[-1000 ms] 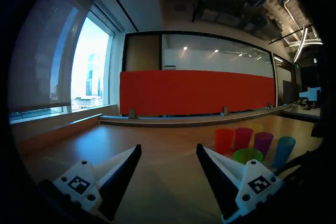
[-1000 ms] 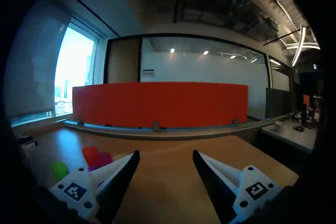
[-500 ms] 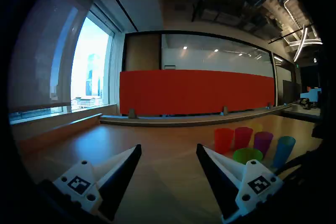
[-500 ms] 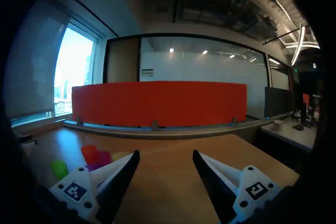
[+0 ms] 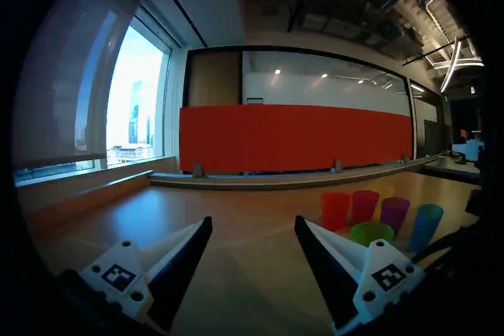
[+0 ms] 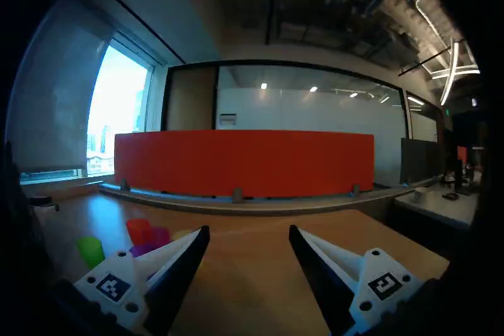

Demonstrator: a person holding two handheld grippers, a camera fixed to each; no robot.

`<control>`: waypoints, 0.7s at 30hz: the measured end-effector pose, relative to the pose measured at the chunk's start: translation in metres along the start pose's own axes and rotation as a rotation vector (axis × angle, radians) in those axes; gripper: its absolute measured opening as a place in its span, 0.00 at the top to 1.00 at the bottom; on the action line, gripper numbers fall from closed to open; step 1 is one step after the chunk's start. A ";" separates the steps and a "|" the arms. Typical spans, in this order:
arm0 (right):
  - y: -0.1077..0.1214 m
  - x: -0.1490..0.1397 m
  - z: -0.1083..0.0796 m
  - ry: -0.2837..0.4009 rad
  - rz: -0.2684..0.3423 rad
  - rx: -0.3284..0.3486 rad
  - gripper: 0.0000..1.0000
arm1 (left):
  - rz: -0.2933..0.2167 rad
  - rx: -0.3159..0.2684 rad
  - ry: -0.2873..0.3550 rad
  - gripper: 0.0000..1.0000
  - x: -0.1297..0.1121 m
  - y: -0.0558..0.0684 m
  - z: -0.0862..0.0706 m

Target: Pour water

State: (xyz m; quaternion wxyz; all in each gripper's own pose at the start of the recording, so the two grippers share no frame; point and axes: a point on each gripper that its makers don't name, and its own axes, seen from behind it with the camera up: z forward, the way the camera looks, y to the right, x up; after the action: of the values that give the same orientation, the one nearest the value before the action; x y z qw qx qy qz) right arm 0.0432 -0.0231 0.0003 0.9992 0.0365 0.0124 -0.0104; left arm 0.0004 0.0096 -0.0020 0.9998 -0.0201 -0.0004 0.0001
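Left gripper (image 5: 252, 219) gapes empty, blue cup (image 5: 427, 225) at lower right; right gripper (image 6: 249, 229) gapes too, white desk (image 6: 435, 202) at right edge.

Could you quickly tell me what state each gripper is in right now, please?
Left gripper: open, holding nothing.
Right gripper: open, holding nothing.

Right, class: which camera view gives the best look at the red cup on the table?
The left gripper view. There the red cup stands large and almost whole, beside the pink cup. In the right gripper view the same cup is smaller and dimmer, off to the side, with its base covered.
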 end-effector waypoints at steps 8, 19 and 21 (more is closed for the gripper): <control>0.008 -0.025 -0.001 0.005 -0.038 -0.028 0.03 | 0.000 0.000 0.000 0.03 0.000 0.000 0.000; 0.022 -0.044 -0.003 -0.009 0.043 -0.050 0.02 | 0.000 0.000 0.000 0.03 0.000 0.000 0.000; 0.023 -0.045 -0.003 -0.009 0.056 -0.049 0.02 | 0.000 0.000 0.000 0.03 0.000 0.000 0.000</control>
State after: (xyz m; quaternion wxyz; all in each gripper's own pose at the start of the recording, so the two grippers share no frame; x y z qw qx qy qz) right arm -0.0016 0.0012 0.0002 0.9997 0.0121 0.0071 0.0177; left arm 0.0001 0.0093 -0.0018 0.9998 -0.0201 -0.0004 -0.0002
